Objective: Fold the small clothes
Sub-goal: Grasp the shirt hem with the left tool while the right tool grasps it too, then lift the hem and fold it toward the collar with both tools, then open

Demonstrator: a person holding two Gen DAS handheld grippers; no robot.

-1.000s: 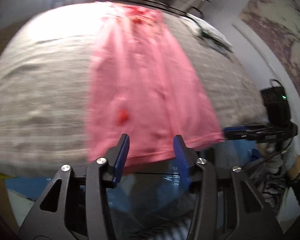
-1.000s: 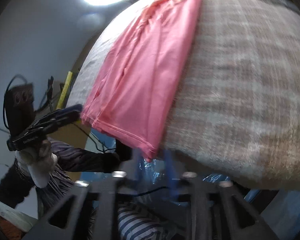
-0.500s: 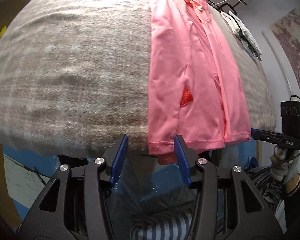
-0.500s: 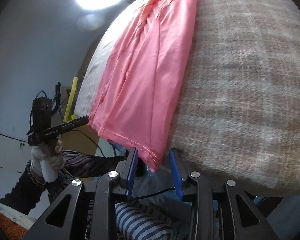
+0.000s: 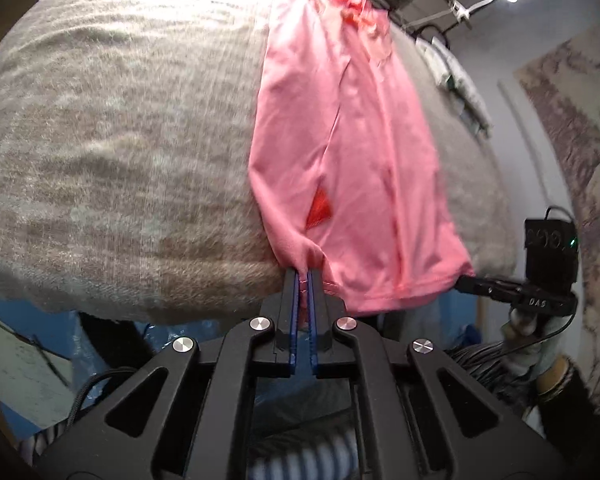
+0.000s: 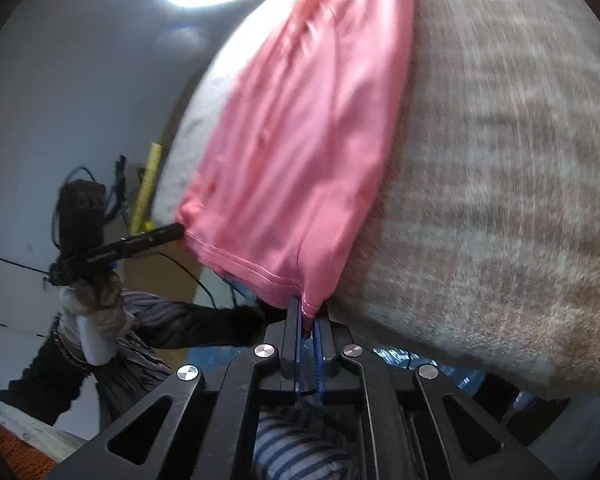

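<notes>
Left gripper [image 5: 305,276] jaws clamped on pink shirt [image 5: 352,152] hem corner.

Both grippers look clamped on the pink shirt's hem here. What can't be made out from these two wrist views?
- Pink shirt collar end: left wrist view, far, washed out by glare.
- Pale things at the blanket's far edge: too small and blurred to name.
- Hem portion inside the right gripper: hidden by its pads.
- Under the blanket: covered.
</notes>
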